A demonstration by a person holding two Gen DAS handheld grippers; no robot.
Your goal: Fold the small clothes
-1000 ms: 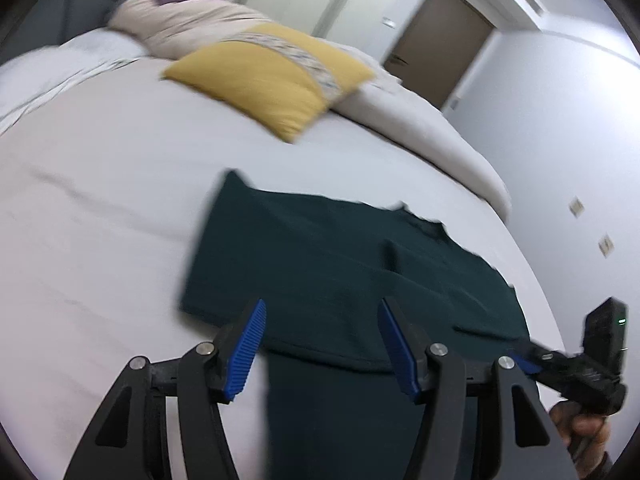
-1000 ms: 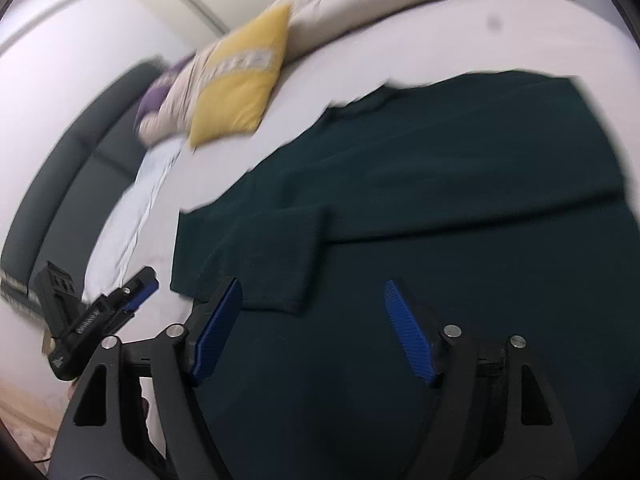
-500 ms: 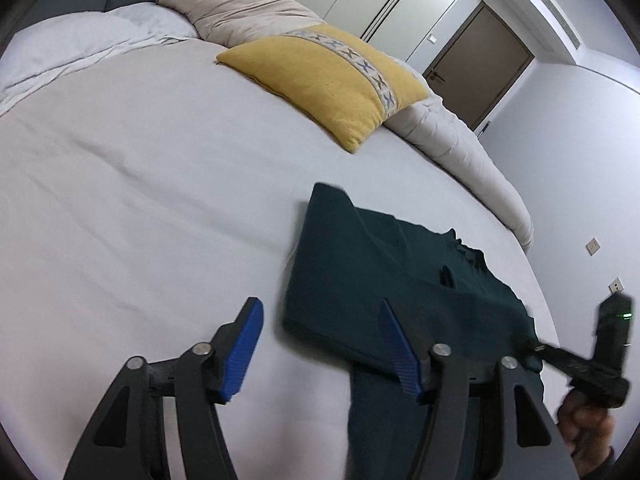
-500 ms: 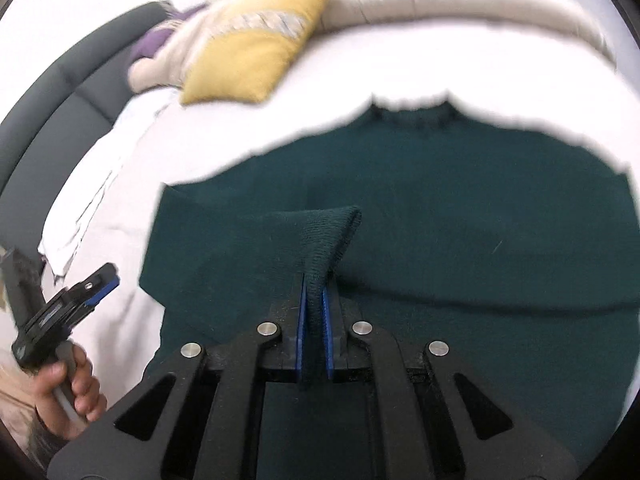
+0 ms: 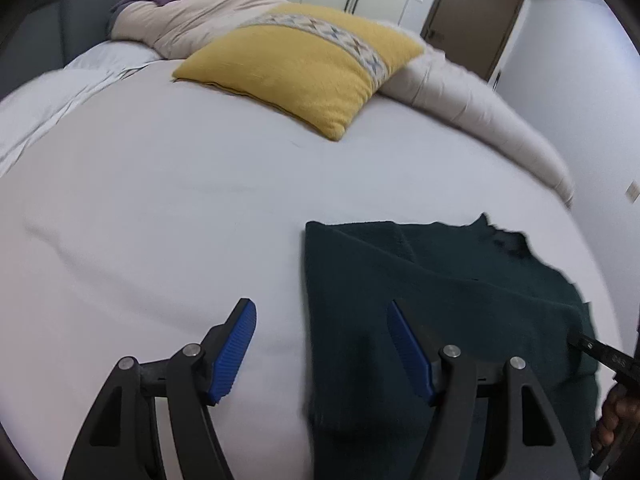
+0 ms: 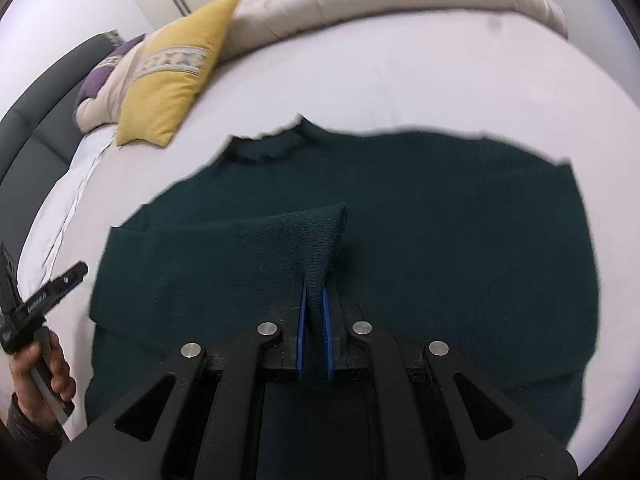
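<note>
Dark green knit fills the lower right of the left wrist view: the sweater (image 5: pixel 440 280) lies flat on the white bed sheet (image 5: pixel 160 220), its straight left edge running from about 12 o'clock down toward 6 o'clock of the left gripper (image 5: pixel 320 344). That gripper hangs above the edge with its blue pads spread and opening wider; the edge lies below the gap, but no pad presses on it. A yellow pillow (image 5: pixel 304 64) rests well away at 12 o'clock, against a rolled beige duvet (image 5: pixel 460 92). In the right wrist view the sweater (image 6: pixel 440 240) is spread wide across the bed, collar at 12 o'clock, and one sleeve (image 6: pixel 240 248) is laid over the body from 9 o'clock. The right gripper (image 6: pixel 314 320) has its jaws pressed together on the sleeve's cuff, which stands up in a peak above the pads. The other gripper, held in a hand (image 6: pixel 44 368), shows at 8 o'clock. By my reading the folding is at an early stage: one sleeve is being brought in, and the second sleeve and the body folds appear not yet done.
</note>
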